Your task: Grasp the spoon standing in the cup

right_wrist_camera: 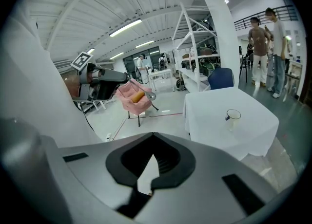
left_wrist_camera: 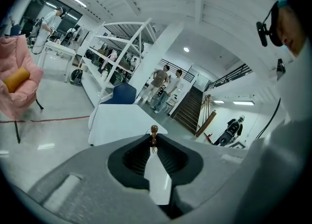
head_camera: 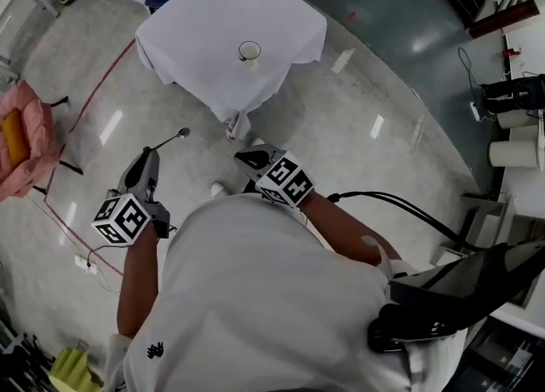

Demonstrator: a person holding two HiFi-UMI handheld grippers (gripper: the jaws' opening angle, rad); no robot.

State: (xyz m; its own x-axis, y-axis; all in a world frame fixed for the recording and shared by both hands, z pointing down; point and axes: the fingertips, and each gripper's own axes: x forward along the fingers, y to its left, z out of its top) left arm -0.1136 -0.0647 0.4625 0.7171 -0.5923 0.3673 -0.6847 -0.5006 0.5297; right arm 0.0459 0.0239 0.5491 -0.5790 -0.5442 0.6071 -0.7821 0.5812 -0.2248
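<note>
The spoon [head_camera: 173,138] is already out of the cup [head_camera: 249,50], which stands alone on the white-draped counter [head_camera: 196,15]. The left gripper [head_camera: 152,156] pinches the spoon's handle in narrow fingers, well away from the cup, with the bowl end pointing toward it. The right gripper [head_camera: 247,158], nearer the cup, has its fingers pressed together on nothing, so the grasp likely depends on a firm, steady left pinch that stops the thin handle swivelling.

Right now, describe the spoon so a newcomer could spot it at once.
From the white-clothed table, come back toward the person to the left tool, over the floor. The spoon is clamped in its tip: a thin shiny stem with a round bowl, while the cup stands apart on the cloth.
</note>
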